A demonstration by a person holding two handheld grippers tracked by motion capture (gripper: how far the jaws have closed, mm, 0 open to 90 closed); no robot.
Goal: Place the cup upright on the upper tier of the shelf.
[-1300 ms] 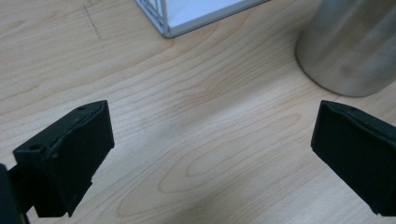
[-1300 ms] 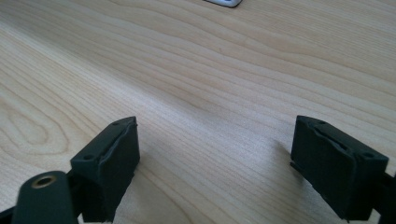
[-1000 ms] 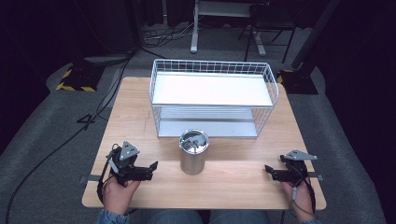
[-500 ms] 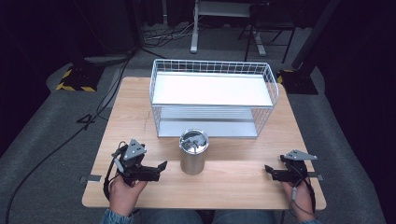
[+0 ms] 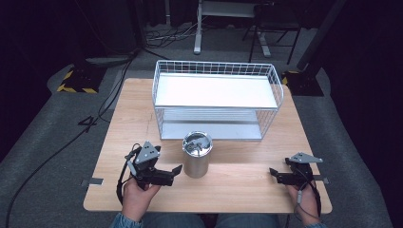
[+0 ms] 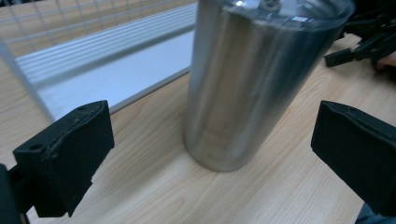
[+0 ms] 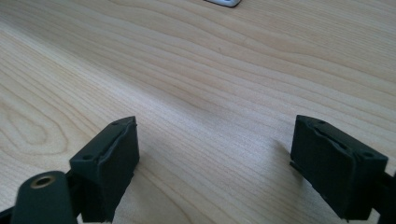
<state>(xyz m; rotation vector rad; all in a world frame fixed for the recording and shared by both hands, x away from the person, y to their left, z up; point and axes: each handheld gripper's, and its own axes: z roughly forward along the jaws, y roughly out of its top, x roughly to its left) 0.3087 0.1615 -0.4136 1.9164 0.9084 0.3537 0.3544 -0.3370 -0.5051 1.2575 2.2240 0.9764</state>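
The left gripper has its fingers spread wide, holding nothing; just ahead of them, standing upright on the wooden surface and apart from both pads, is a steel canister; beyond it sits a white wire basket. The right gripper lies well apart from the canister, its fingers likewise parted wide and empty, with bare surface between and ahead of them.
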